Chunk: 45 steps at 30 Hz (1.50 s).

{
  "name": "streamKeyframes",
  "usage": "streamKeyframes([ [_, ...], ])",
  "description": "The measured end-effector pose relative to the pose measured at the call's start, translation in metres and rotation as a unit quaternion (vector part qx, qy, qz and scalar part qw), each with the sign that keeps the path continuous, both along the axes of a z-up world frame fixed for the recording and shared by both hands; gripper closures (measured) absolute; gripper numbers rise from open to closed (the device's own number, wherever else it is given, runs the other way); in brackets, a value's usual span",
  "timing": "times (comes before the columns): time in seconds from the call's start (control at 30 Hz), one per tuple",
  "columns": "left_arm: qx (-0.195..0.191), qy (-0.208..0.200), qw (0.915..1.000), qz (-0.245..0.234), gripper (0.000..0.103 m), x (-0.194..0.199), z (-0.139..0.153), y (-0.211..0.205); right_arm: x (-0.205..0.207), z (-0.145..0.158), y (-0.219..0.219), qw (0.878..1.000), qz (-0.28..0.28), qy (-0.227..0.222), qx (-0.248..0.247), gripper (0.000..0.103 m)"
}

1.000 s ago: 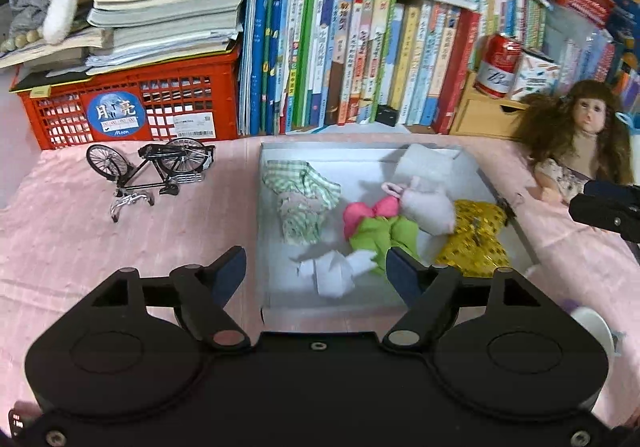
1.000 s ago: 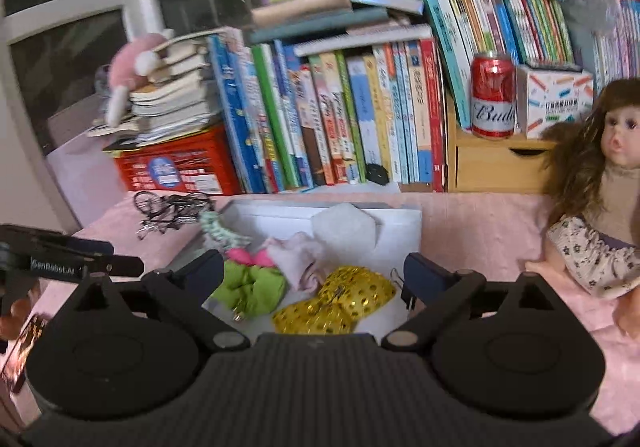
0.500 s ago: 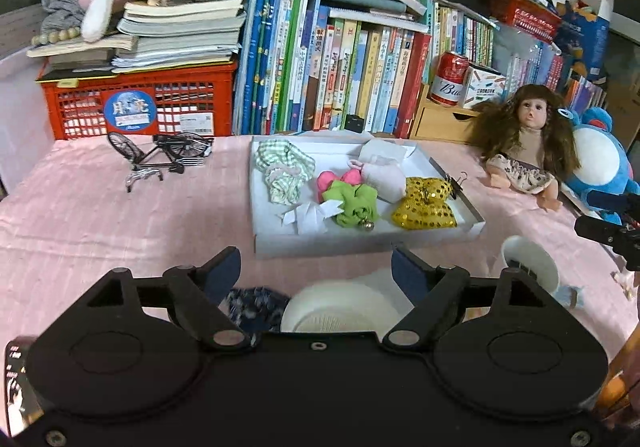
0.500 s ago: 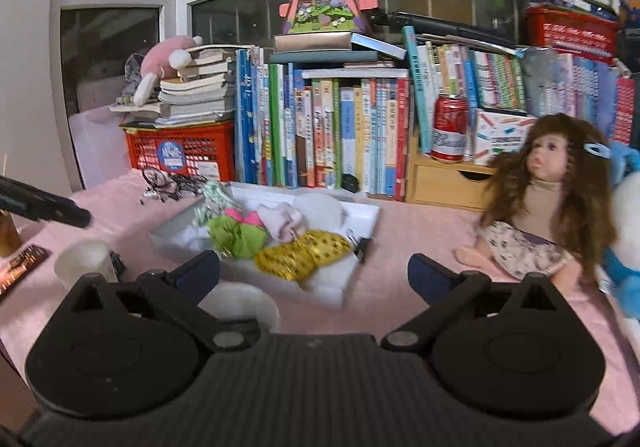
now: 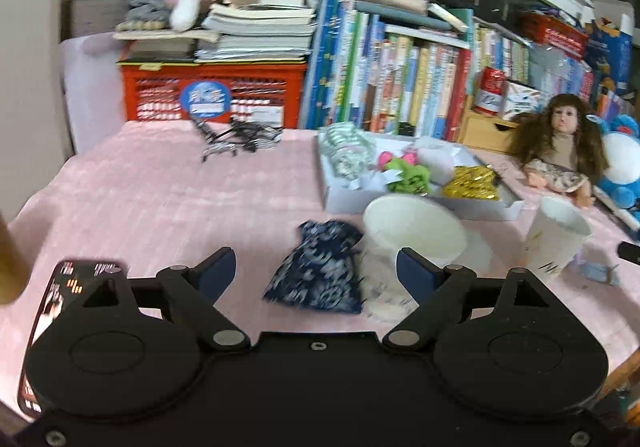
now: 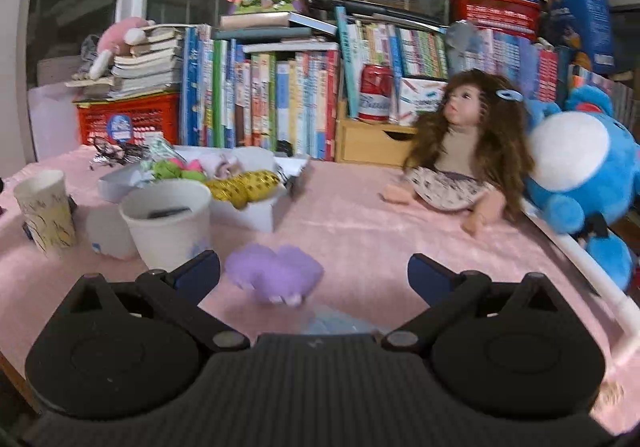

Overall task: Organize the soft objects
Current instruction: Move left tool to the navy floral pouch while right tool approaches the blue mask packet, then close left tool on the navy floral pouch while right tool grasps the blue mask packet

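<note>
both wrist cams sit low over the pink surface (image 5: 160, 199), facing the books (image 6: 260, 99); both catch the white tray (image 5: 420, 203) and doll (image 6: 460, 143).

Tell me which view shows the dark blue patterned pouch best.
The left wrist view: the dark blue patterned pouch lies whole on the pink cloth, just ahead of the open left gripper. The right wrist view does not show it.

Left hand-held gripper (image 5: 316, 273) jaws just widened, nothing gripped; blue patterned pouch (image 5: 316, 273) on pink cloth (image 5: 160, 199) between them.
</note>
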<state>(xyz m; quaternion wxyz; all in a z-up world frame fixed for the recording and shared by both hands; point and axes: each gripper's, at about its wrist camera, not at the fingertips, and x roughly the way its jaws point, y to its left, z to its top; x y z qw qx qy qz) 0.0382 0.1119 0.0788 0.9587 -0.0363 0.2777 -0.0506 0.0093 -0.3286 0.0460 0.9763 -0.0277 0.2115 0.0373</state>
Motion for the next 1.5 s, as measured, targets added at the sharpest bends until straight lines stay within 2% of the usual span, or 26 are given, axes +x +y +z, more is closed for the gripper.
streamKeyframes([
  [0.2,0.009,-0.002,0.9994,0.033,0.016,-0.008,-0.035,-0.001,-0.009,-0.023,0.0,1.0,-0.029,0.004,-0.009,0.0],
  [0.3,-0.008,0.002,0.9984,0.056,0.016,-0.002,-0.047,0.002,-0.012,-0.033,0.003,0.999,-0.043,0.006,-0.01,0.0],
  [0.37,-0.053,0.01,0.9961,0.07,0.017,0.004,-0.052,0.009,-0.012,-0.038,0.004,0.999,-0.049,0.008,-0.008,0.002],
  [0.47,-0.129,0.015,0.9871,0.094,0.021,0.012,-0.058,0.021,-0.011,-0.042,0.006,0.999,-0.052,0.01,-0.008,0.005],
  [0.63,-0.202,0.03,0.9698,0.133,0.033,0.024,-0.067,0.036,-0.009,-0.045,0.009,0.998,-0.057,0.007,-0.015,0.007],
  [0.73,-0.225,0.037,0.9625,0.146,0.04,0.029,-0.073,0.04,-0.007,-0.047,0.01,0.998,-0.056,0.008,-0.018,0.008],
  [0.9,-0.24,0.036,0.9573,0.157,0.06,0.035,-0.079,0.042,-0.005,-0.048,0.012,0.998,-0.055,0.008,-0.021,0.008],
  [1.03,-0.251,0.037,0.953,0.165,0.071,0.04,-0.082,0.042,-0.003,-0.048,0.013,0.998,-0.054,0.009,-0.02,0.008],
  [1.1,-0.249,0.037,0.9518,0.176,0.085,0.04,-0.083,0.043,-0.002,-0.048,0.014,0.998,-0.053,0.009,-0.021,0.009],
  [1.17,-0.242,0.034,0.9521,0.184,0.094,0.037,-0.083,0.045,-0.002,-0.048,0.015,0.998,-0.052,0.009,-0.023,0.009],
  [1.33,-0.219,0.017,0.9596,0.175,0.095,0.03,-0.079,0.043,-0.001,-0.048,0.017,0.998,-0.049,0.01,-0.028,0.009],
  [1.4,-0.216,0.013,0.9606,0.175,0.091,0.029,-0.077,0.043,-0.001,-0.048,0.017,0.998,-0.048,0.01,-0.029,0.009],
  [1.5,-0.231,0.02,0.9545,0.188,0.088,0.031,-0.08,0.048,-0.001,-0.048,0.018,0.998,-0.047,0.011,-0.03,0.009],
])
